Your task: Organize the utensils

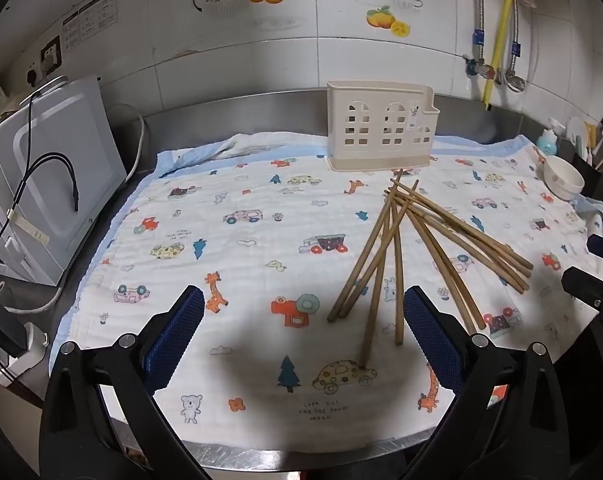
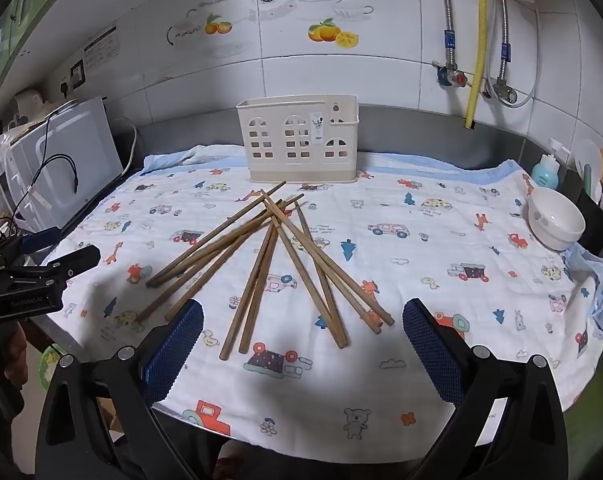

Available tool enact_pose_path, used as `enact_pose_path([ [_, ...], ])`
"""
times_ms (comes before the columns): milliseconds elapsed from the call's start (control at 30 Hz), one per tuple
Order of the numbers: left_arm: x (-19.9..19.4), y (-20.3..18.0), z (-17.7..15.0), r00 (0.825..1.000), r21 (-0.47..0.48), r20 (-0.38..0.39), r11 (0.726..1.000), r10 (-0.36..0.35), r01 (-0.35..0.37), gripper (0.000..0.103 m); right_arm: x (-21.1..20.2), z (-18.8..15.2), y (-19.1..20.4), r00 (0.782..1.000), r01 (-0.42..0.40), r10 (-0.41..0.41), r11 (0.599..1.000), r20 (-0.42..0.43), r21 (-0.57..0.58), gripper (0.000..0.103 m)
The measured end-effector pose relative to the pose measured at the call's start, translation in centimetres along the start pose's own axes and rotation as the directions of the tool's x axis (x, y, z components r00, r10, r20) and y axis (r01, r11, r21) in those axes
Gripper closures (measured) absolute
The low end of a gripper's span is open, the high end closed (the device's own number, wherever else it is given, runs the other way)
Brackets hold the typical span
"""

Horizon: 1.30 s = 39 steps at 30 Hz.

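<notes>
Both claws, left [image 1: 303, 312] and right [image 2: 302, 324], gape above the cloth's [image 2: 441, 248] near edge, chopsticks [image 2: 285, 256] just ahead.

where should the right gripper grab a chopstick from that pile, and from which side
Take one near its thick near end, coming from above. The chopsticks lie flat on the cloth, crossed at their far tips near the holder but fanned apart toward the open right gripper. The near ends are probably easiest to single out, jaws set across the stick.
</notes>
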<state>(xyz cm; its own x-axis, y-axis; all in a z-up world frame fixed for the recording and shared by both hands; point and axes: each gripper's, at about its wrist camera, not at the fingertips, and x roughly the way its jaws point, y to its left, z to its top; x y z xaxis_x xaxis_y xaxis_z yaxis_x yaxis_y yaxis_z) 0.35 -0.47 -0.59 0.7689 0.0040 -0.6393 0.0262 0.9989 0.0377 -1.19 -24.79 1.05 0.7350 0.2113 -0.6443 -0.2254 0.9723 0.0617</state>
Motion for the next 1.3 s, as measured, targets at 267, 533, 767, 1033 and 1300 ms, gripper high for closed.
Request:
enact_pose_path([
  [267,-0.3,1.1,0.3,1.000,-0.011,-0.004,1.000,-0.006,0.006,0.005,0.2,0.0,0.2,1.000,-0.005,0.005,1.000,-0.001,0.000,0.006],
  [533,-0.3,0.6,-0.1,1.000,-0.008,-0.003,1.000,0.002,-0.002,0.005,0.2,0.1,0.2,1.000,-0.007,0.007,1.000,0.004,-0.001,0.006],
  [767,-0.2,0.6,-0.1,1.000,-0.009,-0.005,1.000,-0.001,0.001,0.005,0.4,0.2,0.3,1.000,-0.015,0.015,1.000,0.001,0.000,0.006],
  [1033,0.0,0.4,0.0,1.000,-0.008,-0.006,1.000,-0.001,0.001,0.005,0.7,0.2,0.3,1.000,-0.020,0.020,1.000,0.000,0.002,0.006],
  [1300,0.6,0.2,0.3,1.000,-0.009,-0.011,1.000,-0.010,0.010,0.005,1.2,0.1,0.2,1.000,-0.025,0.025,1.000,-0.009,0.002,0.006],
])
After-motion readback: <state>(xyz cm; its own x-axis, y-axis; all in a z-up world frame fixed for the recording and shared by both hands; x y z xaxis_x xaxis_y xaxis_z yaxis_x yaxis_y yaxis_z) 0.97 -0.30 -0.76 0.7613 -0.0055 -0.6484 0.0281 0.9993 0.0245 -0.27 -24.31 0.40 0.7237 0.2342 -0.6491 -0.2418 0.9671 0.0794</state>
